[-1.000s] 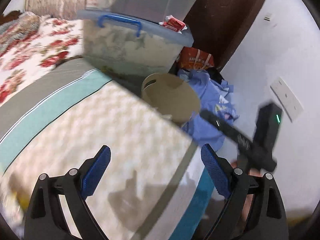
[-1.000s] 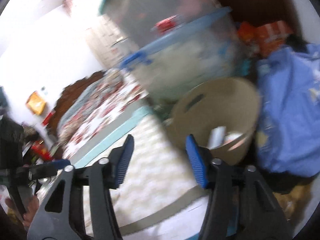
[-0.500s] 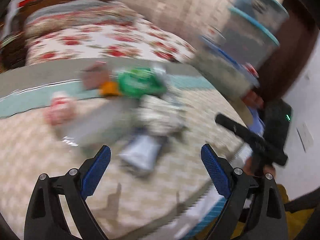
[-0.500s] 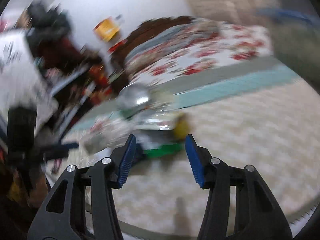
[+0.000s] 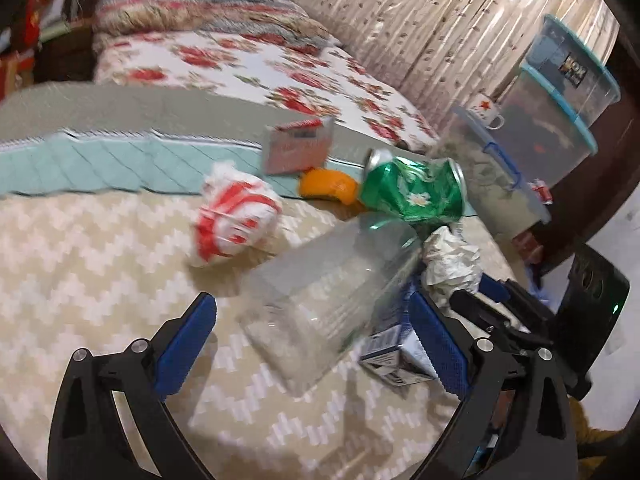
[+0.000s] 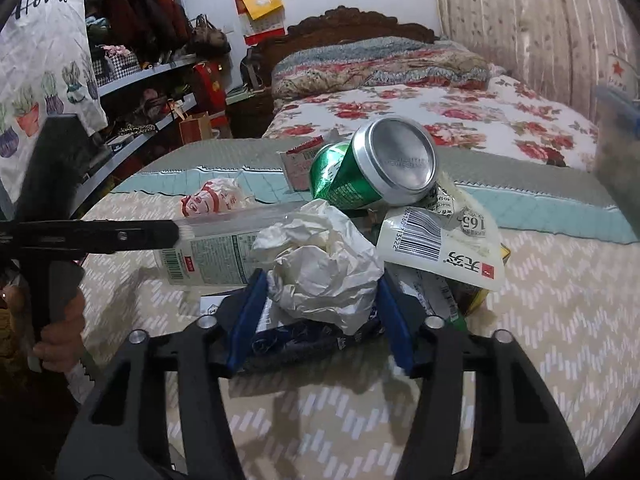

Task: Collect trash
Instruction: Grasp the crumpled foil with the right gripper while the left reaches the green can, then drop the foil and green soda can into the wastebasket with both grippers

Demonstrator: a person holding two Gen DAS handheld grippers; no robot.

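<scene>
A heap of trash lies on the bed's beige zigzag blanket (image 5: 100, 264). It holds a dented green can (image 5: 412, 192), also in the right wrist view (image 6: 376, 168), a crumpled white paper wad (image 6: 320, 268) (image 5: 452, 264), a clear plastic box (image 5: 320, 296), a red-and-white wrapper ball (image 5: 236, 216), an orange piece (image 5: 328, 188), a white barcode packet (image 6: 440, 244) and a dark blue pack (image 6: 296, 340). My left gripper (image 5: 316, 344) is open around the clear box's near end. My right gripper (image 6: 320, 316) is open with the paper wad between its pads.
Stacked clear storage bins (image 5: 552, 112) with blue lids stand at the bed's far right side. A floral quilt (image 6: 460, 116) and pillows cover the far bed. Cluttered shelves (image 6: 132, 80) stand on the left in the right wrist view.
Both grippers have swung from the beige basket beside the bed to the trash heap and moved in close. Both have stayed open.
</scene>
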